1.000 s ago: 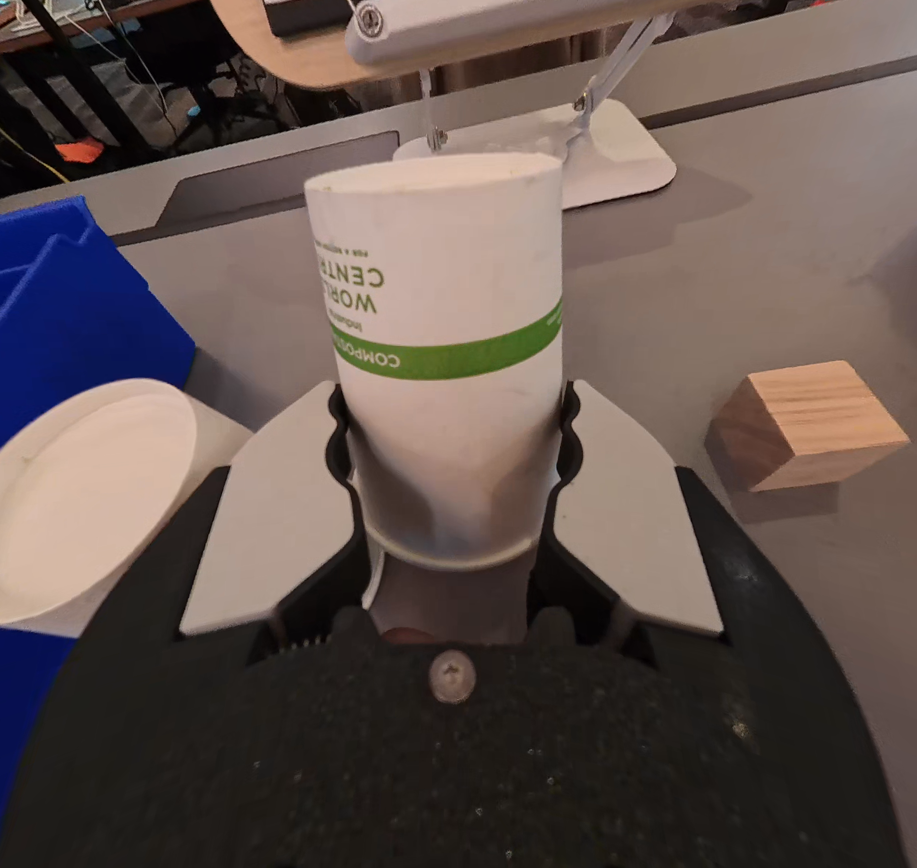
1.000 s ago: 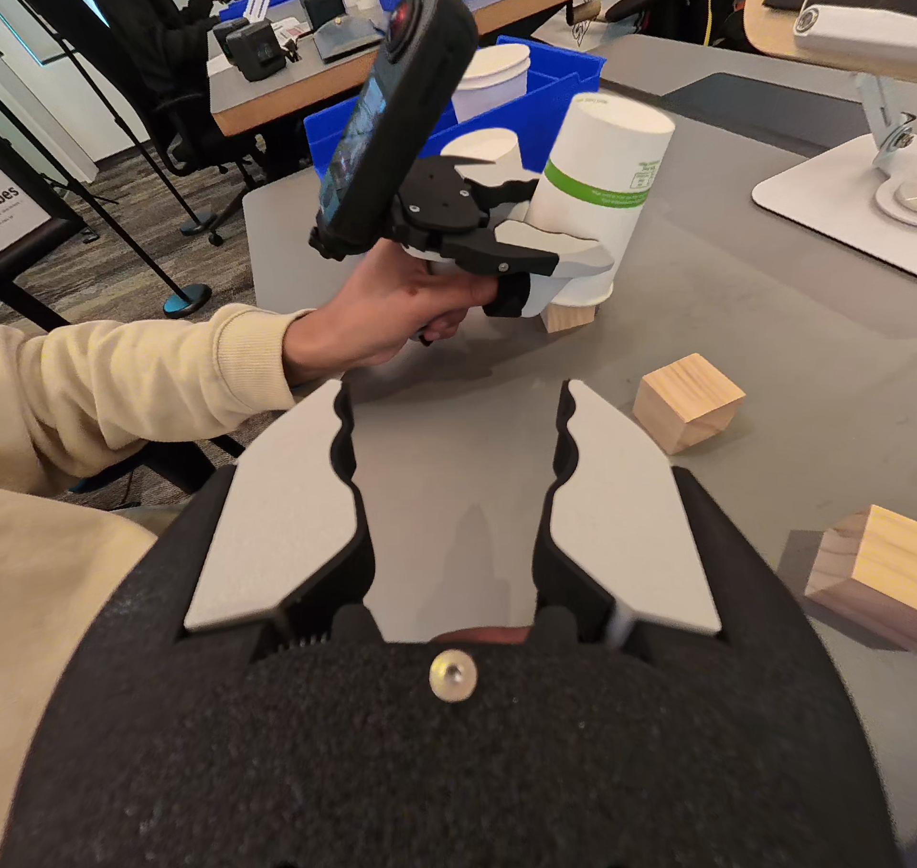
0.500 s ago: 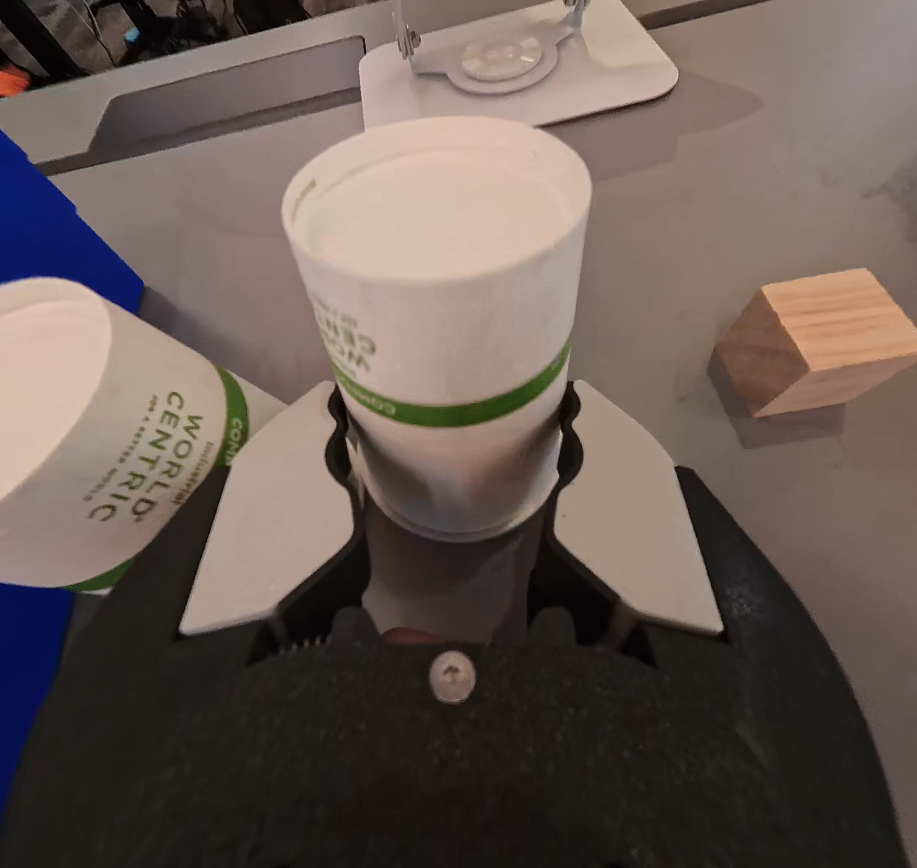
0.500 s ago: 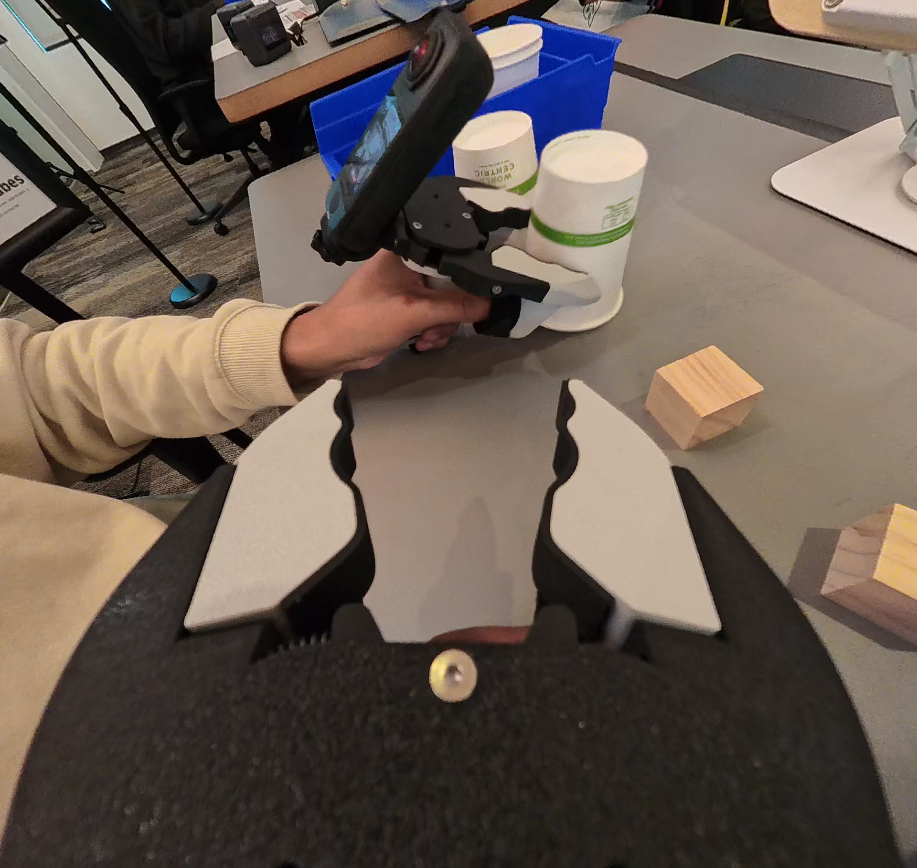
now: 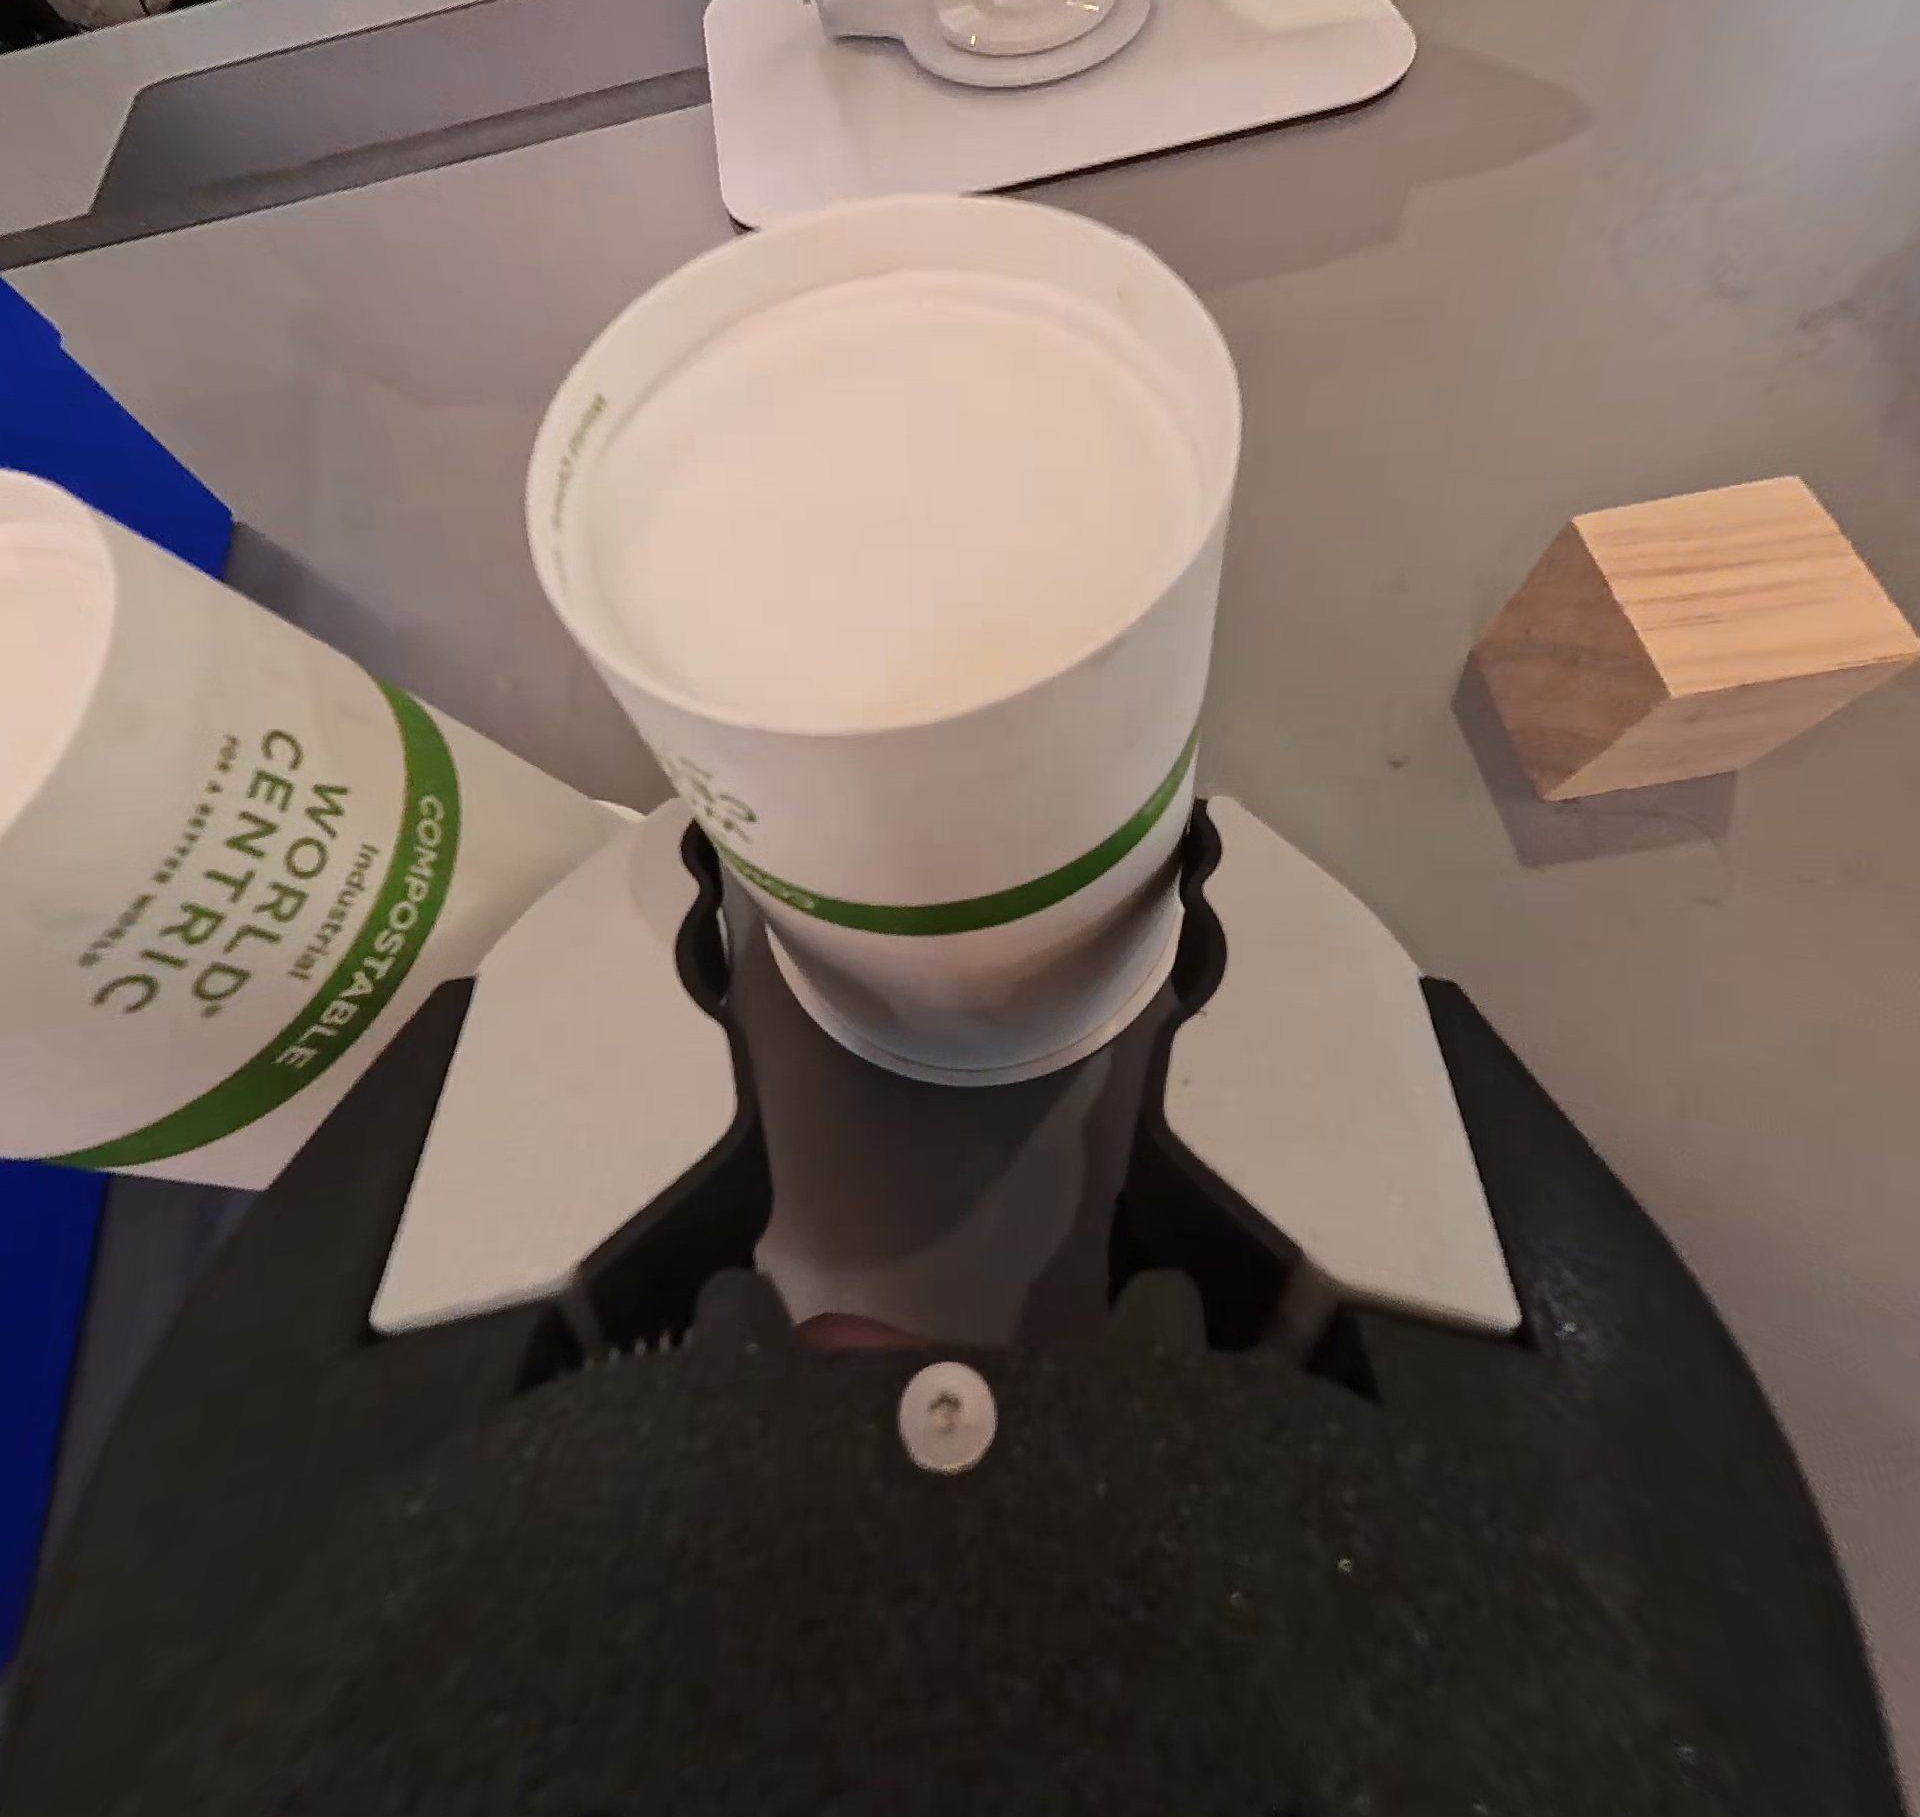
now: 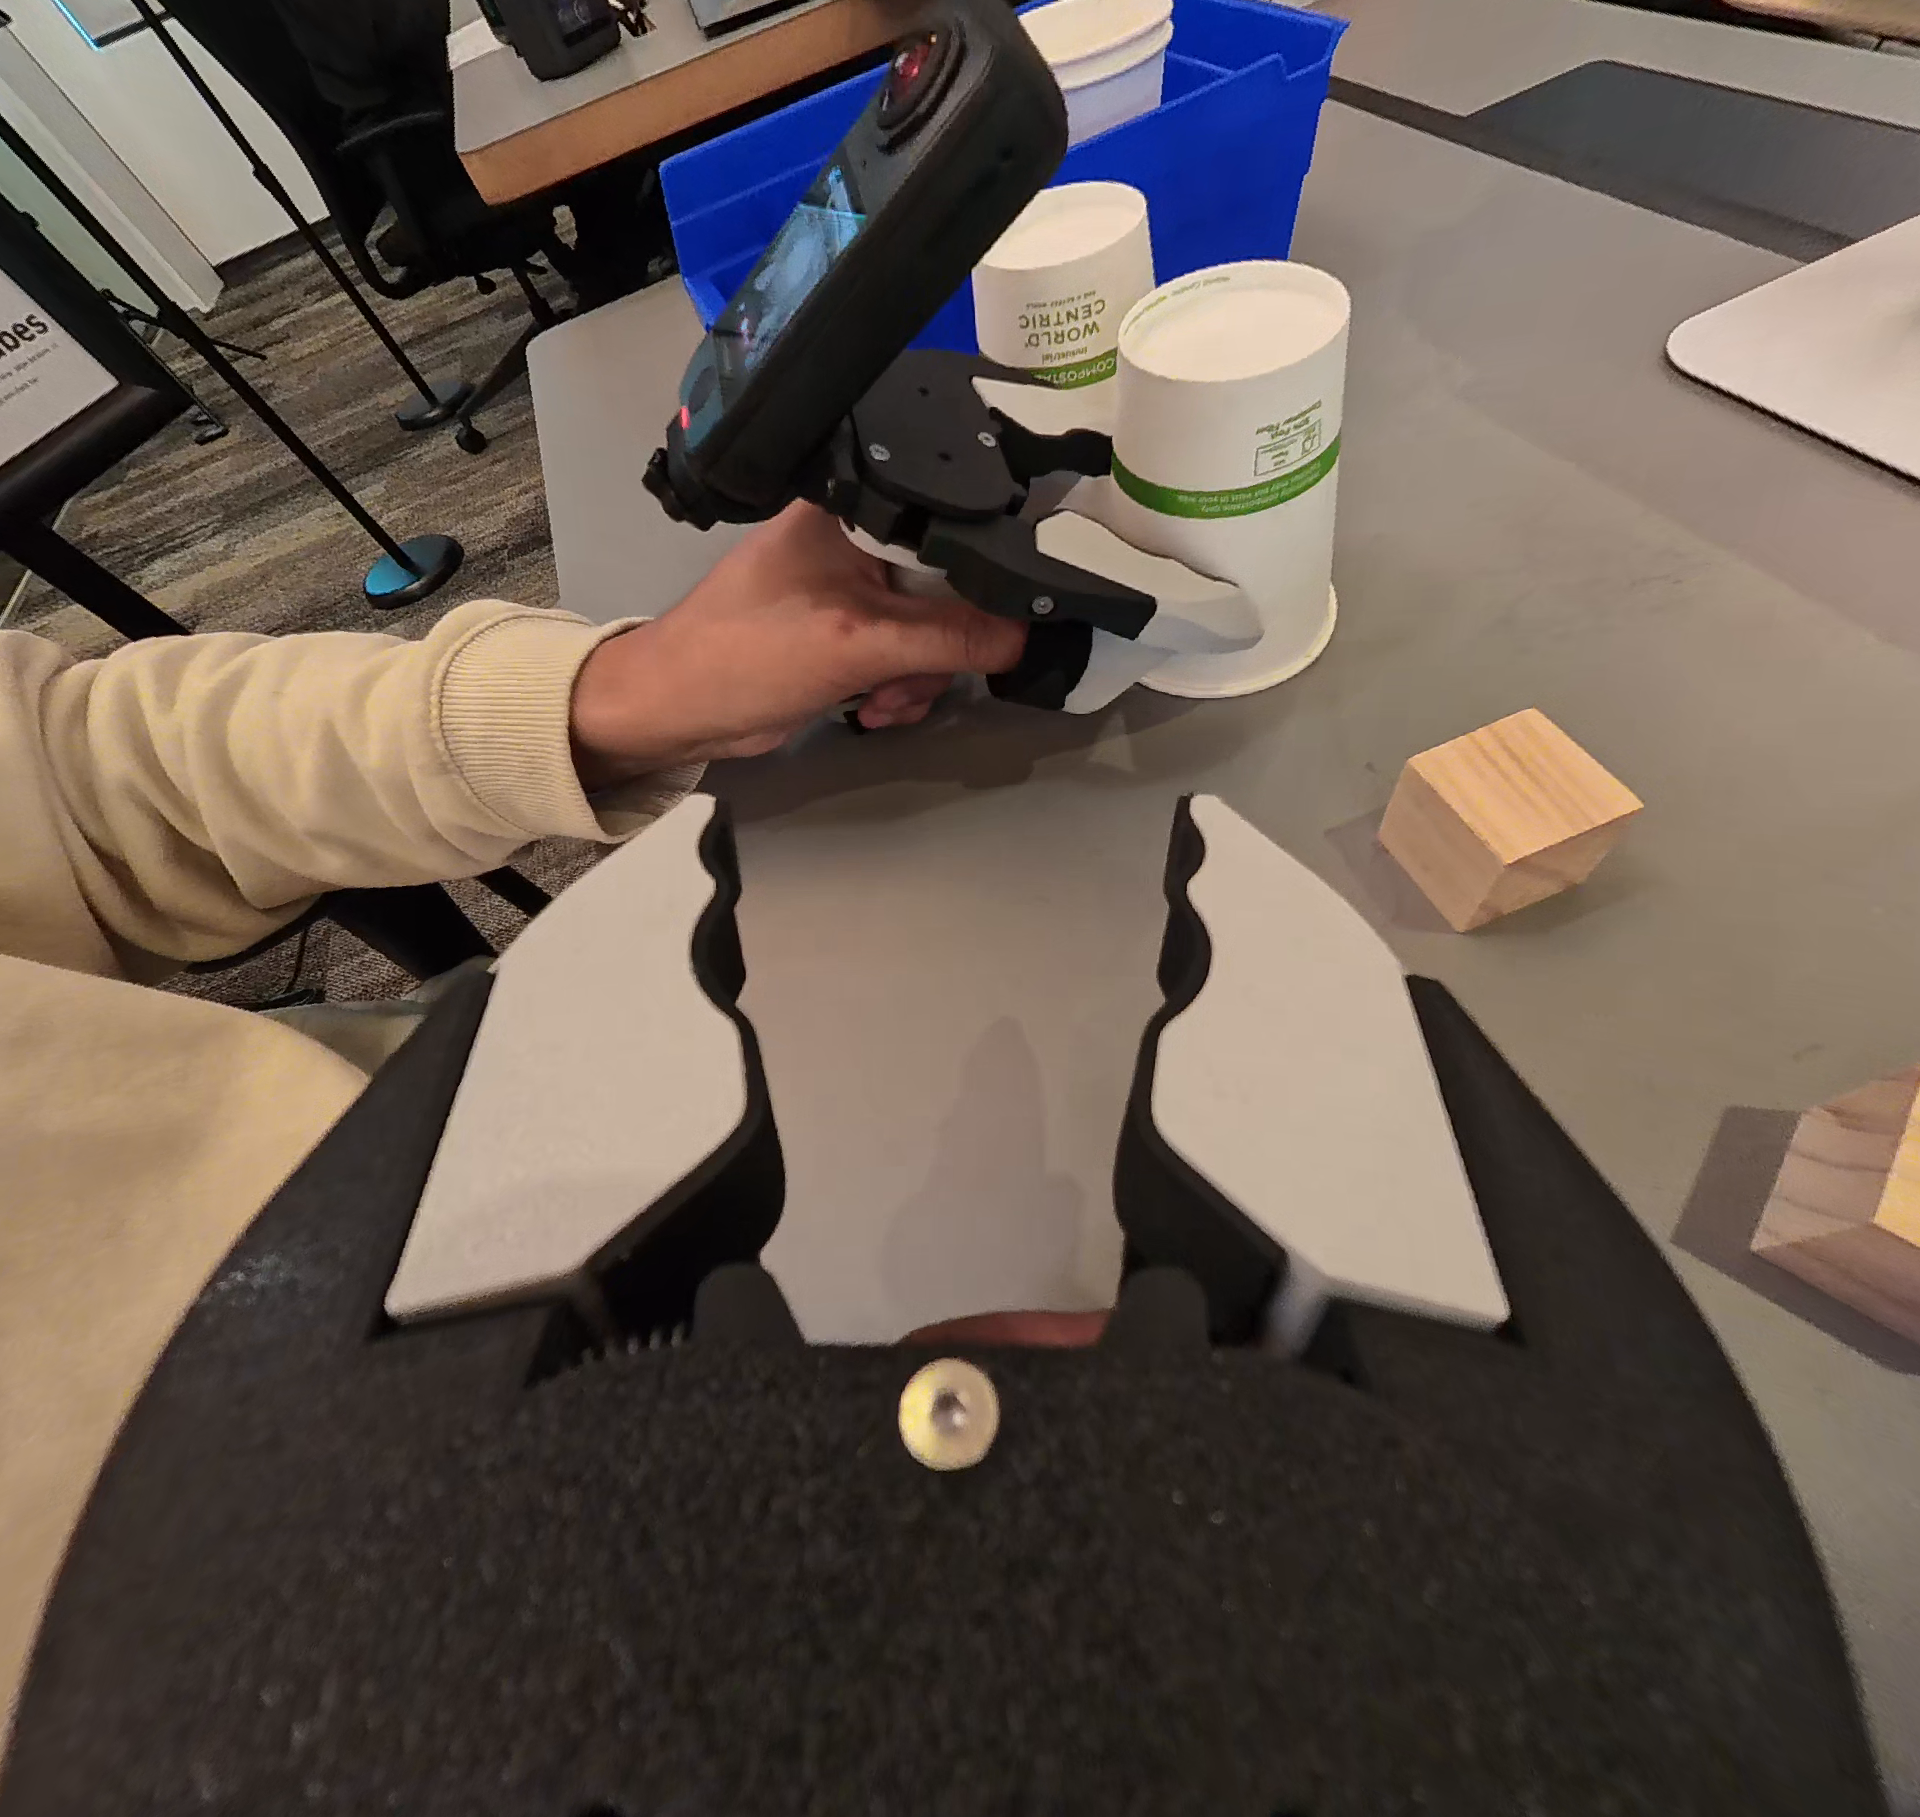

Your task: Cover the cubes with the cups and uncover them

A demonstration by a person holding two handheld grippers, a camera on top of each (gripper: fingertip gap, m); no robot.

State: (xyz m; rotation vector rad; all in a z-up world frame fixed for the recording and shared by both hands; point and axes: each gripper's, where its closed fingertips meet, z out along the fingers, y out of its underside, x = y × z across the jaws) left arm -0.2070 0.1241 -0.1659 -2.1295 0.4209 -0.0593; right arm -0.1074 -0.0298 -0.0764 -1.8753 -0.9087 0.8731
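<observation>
**Cups inverted, cubes bare**

Upside-down white paper cup (image 6: 1231, 479) with green band, rim flat on the grey table. Second inverted cup (image 6: 1060, 287) just beside at 10 o'clock. Wooden cube (image 6: 1507, 817) uncovered at 5 o'clock; another cube (image 6: 1860, 1217) farther, same direction.

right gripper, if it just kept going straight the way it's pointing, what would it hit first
Probably the bare grey table: the open right gripper points down at it with nothing between its fingers. Farther along that line sits the left gripper at the upside-down cup, though depth is unclear.

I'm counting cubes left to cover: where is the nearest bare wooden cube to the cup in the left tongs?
The bare wooden cube sits on the grey table just right of the upside-down cup in the left tongs; the right wrist view shows them apart.
</observation>
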